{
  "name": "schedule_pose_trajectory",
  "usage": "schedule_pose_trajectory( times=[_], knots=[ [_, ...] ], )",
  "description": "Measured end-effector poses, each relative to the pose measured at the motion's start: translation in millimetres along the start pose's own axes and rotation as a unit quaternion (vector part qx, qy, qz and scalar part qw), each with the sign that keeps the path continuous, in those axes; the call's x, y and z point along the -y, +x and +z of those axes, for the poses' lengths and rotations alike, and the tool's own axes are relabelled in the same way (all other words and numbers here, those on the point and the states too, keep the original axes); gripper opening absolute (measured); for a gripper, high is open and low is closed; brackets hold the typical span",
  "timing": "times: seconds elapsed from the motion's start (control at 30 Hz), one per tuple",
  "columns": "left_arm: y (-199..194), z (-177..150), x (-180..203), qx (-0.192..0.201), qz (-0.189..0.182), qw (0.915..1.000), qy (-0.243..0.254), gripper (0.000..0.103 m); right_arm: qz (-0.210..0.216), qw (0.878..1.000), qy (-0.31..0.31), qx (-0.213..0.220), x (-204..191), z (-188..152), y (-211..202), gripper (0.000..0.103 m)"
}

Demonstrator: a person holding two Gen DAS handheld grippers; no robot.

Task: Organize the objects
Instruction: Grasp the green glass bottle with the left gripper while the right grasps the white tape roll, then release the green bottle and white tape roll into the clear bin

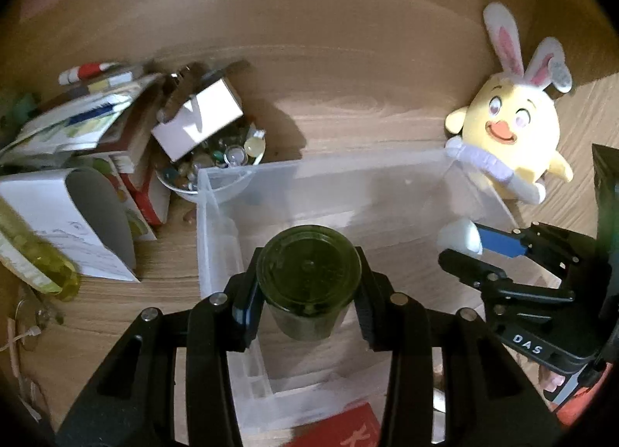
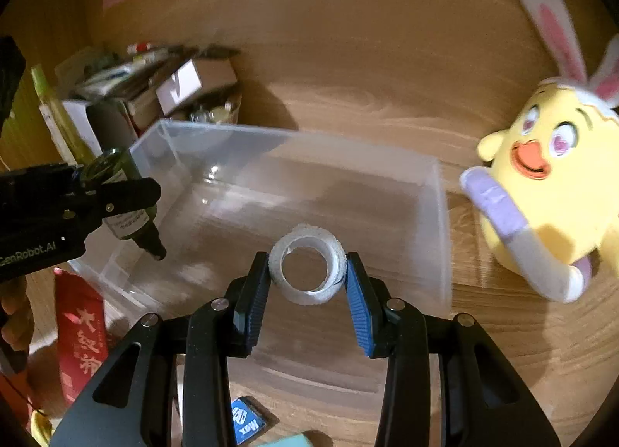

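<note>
A clear plastic bin (image 1: 247, 191) (image 2: 441, 214) stands on the wooden desk. My left gripper (image 1: 307, 292) is shut on a dark green bottle (image 1: 309, 284) and holds it over the bin's left part; the bottle also shows in the right wrist view (image 2: 129, 207), tilted cap down. My right gripper (image 2: 307, 273) is shut on a white tape roll (image 2: 307, 263) and holds it above the bin's near side; the roll also shows in the left wrist view (image 1: 460, 238).
A yellow chick plush with rabbit ears (image 1: 510, 137) (image 2: 549, 184) leans at the bin's right. A pile of books, a white box (image 1: 197, 120) and a bowl of beads (image 1: 216, 160) crowd the left. A red packet (image 2: 81, 334) lies in front.
</note>
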State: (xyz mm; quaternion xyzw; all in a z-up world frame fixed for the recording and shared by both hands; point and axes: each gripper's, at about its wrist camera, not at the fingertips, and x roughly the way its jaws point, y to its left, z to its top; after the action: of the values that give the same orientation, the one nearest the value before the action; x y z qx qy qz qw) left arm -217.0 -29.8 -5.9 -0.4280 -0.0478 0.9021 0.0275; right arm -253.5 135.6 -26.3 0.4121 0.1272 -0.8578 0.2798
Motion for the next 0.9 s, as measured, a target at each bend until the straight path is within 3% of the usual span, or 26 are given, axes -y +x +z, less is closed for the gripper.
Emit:
schedule_pose_trajectory(
  times=[0.17,0.33,0.47,0.6,0.7,0.9],
  knots=[
    [5,1,2,-0.007,0.000,1.0000,0.006,0.043,-0.005,1.000,-0.007,-0.011,-4,4,9,0.036],
    [-8,0,2,0.013,0.001,0.9999,0.005,0.065,-0.017,1.000,-0.009,-0.010,-6,3,4,0.036],
    [-29,-2,3,0.035,-0.003,0.9994,0.009,0.073,-0.022,1.000,-0.004,0.008,-7,5,-8,0.051],
    [-57,-10,9,0.071,0.010,0.9972,0.020,0.087,-0.031,0.999,-0.005,0.040,-10,3,-35,0.057],
    [-76,-23,13,0.096,0.022,0.9947,0.030,0.097,-0.033,0.997,-0.008,0.065,-15,-2,-55,0.067],
    [-97,-58,19,0.103,0.024,0.9936,0.040,0.099,-0.025,0.995,-0.009,0.097,-23,-22,-88,0.074]
  ],
)
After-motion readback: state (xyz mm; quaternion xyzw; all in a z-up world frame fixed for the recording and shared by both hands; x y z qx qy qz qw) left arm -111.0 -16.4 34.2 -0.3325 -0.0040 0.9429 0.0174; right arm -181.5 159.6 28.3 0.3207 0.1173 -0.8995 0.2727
